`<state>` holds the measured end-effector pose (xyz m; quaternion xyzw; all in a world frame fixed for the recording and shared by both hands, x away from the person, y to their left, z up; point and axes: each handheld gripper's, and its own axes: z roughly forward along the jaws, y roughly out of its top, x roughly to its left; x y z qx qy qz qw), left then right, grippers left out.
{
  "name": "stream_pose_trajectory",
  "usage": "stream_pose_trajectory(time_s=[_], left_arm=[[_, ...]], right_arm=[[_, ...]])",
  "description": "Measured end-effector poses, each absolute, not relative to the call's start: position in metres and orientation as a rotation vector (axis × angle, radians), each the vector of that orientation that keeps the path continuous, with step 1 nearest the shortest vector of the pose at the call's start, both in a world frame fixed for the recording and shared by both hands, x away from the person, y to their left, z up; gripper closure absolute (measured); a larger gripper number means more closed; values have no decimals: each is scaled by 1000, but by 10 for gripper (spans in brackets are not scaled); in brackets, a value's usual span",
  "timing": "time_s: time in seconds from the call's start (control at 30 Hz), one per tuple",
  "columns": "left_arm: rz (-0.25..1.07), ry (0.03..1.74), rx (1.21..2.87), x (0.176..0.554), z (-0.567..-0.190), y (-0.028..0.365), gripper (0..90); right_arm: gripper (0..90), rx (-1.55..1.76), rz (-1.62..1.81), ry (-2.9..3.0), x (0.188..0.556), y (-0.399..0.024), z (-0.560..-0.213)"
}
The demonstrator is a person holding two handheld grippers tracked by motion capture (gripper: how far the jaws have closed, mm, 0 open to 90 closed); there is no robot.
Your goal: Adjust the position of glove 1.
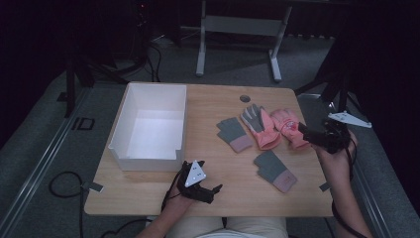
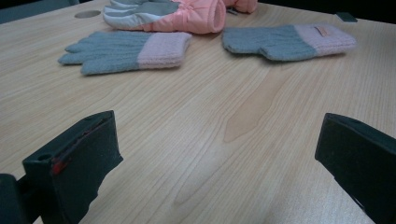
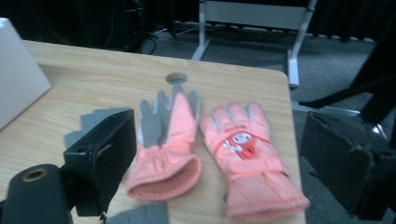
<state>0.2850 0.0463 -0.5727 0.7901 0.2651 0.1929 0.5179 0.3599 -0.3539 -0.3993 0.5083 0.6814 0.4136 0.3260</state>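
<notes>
Two pairs of gloves lie on the right half of the wooden table [image 1: 218, 106]. One grey knit glove with a pink cuff [image 1: 234, 134] [image 2: 126, 50] lies beside a pink ski glove with a grey palm [image 1: 260, 126] [image 3: 163, 140]. A second pink ski glove [image 1: 291, 126] [image 3: 245, 149] lies near the right edge. The other grey knit glove [image 1: 275, 170] [image 2: 289, 41] lies nearer me. My right gripper [image 1: 303, 133] [image 3: 224, 149] is open, just above the pink gloves' cuffs. Low over bare wood near the front edge, my left gripper [image 1: 215, 193] [image 2: 215, 149] is open and holds nothing.
A white open box [image 1: 148, 129] [image 3: 18, 79] stands on the table's left half with nothing in it. A round cable hole [image 1: 245, 98] [image 3: 176, 78] sits near the far edge. Beyond the table stand a desk frame [image 1: 237, 25] and floor cables [image 1: 153, 54].
</notes>
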Motion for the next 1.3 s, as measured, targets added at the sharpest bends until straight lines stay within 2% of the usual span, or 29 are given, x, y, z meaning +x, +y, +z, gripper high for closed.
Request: stream_pose_trajectory(time_s=[0.33,0.63,1.3], left_arm=[[462,632,1896,285,-573,46,0],[462,630,1898,285,-573,46,0],[464,624,1902,285,-573,46,0]], right_arm=[[158,1234,1118,1882,376,-321,-391],[164,1172,1146,2014,392,-288,-403],[361,1072,1113,2201,429,-242,-453]])
